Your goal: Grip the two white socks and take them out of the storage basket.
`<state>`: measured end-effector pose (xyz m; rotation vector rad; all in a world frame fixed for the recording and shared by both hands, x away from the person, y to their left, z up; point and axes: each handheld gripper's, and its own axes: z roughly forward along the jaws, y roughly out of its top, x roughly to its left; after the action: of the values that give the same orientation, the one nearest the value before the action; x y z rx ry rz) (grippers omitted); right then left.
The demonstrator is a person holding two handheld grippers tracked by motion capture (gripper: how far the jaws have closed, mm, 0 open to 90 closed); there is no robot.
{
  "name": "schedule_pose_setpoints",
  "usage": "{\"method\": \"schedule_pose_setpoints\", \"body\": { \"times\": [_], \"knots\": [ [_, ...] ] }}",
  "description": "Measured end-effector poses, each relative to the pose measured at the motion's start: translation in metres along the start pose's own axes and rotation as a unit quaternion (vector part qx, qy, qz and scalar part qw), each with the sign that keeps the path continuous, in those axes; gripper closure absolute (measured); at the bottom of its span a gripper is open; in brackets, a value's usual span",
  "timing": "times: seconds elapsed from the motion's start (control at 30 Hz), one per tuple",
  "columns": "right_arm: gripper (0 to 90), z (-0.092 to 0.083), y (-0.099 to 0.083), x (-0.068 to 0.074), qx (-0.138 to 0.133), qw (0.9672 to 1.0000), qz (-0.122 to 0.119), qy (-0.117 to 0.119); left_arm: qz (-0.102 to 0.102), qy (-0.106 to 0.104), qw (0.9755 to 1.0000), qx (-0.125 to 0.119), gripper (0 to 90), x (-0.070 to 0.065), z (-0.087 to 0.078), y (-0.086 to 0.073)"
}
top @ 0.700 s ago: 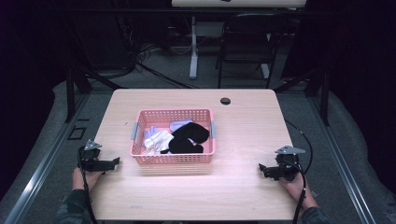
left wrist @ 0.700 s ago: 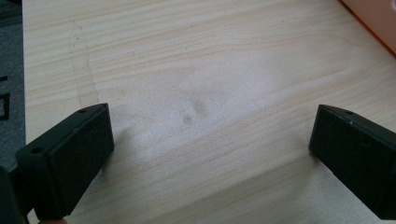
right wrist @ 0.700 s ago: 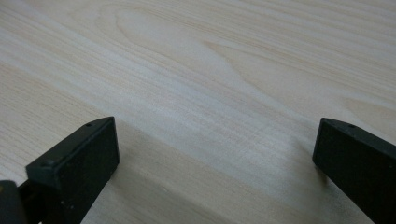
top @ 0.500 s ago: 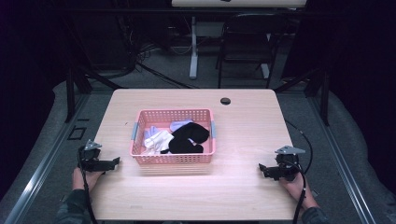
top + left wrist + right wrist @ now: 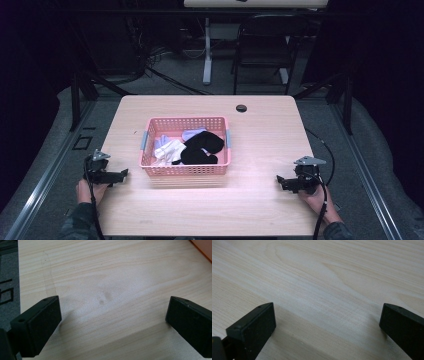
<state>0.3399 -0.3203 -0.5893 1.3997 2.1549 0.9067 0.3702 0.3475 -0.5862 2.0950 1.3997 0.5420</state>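
Note:
A pink plastic basket point(image 5: 150, 142) sits in the middle of the light wooden table point(image 5: 265, 135). Inside it lie black socks point(image 5: 200, 148), a white sock point(image 5: 167, 150) and a pale blue piece of cloth point(image 5: 192, 134). My left gripper point(image 5: 120, 175) rests near the table's left edge, left of the basket, jaws pointing toward it. In the left gripper view the left gripper point(image 5: 112, 322) is open over bare wood, with a corner of the basket point(image 5: 203, 247) at the top right. My right gripper point(image 5: 280, 182) rests at the right, apart from the basket. The right gripper point(image 5: 327, 325) is open with nothing between its jaws.
A round black grommet point(image 5: 241, 108) sits near the table's far edge. Beyond the table stand a dark chair point(image 5: 265, 45) and a white desk leg point(image 5: 207, 50). Grey floor point(image 5: 7, 277) borders the table's left edge.

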Motion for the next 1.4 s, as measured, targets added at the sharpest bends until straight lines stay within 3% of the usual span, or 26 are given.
{"method": "schedule_pose_setpoints", "body": {
  "times": [0.17,0.37,0.77,1.03,1.23,1.4],
  "knots": [
    [0.0,0.0,0.0,0.0,0.001,1.0,0.0,-0.002,0.0,-0.021,0.9998,-0.001,0.1,0.001,-0.005,0.004],
    [0.0,0.0,0.0,0.0,0.002,1.0,0.0,-0.001,0.008,-0.024,0.9996,0.01,0.1,-0.001,-0.01,0.01],
    [0.0,0.0,0.001,0.0,0.005,1.0,0.0,-0.002,-0.015,-0.044,0.9989,0.009,0.1,0.005,-0.043,0.031],
    [0.0,0.0,0.001,0.0,0.003,1.0,0.0,-0.001,-0.02,-0.073,0.9971,0.0,0.1,-0.004,-0.059,0.051],
    [0.0,0.001,0.001,0.0,0.001,1.0,0.003,-0.002,0.006,-0.081,0.9966,-0.014,0.0,-0.02,-0.072,0.071],
    [0.0,0.0,0.0,0.001,0.001,1.0,0.004,-0.004,0.029,-0.078,0.9965,0.004,0.1,-0.034,-0.074,0.091]
  ]
}}
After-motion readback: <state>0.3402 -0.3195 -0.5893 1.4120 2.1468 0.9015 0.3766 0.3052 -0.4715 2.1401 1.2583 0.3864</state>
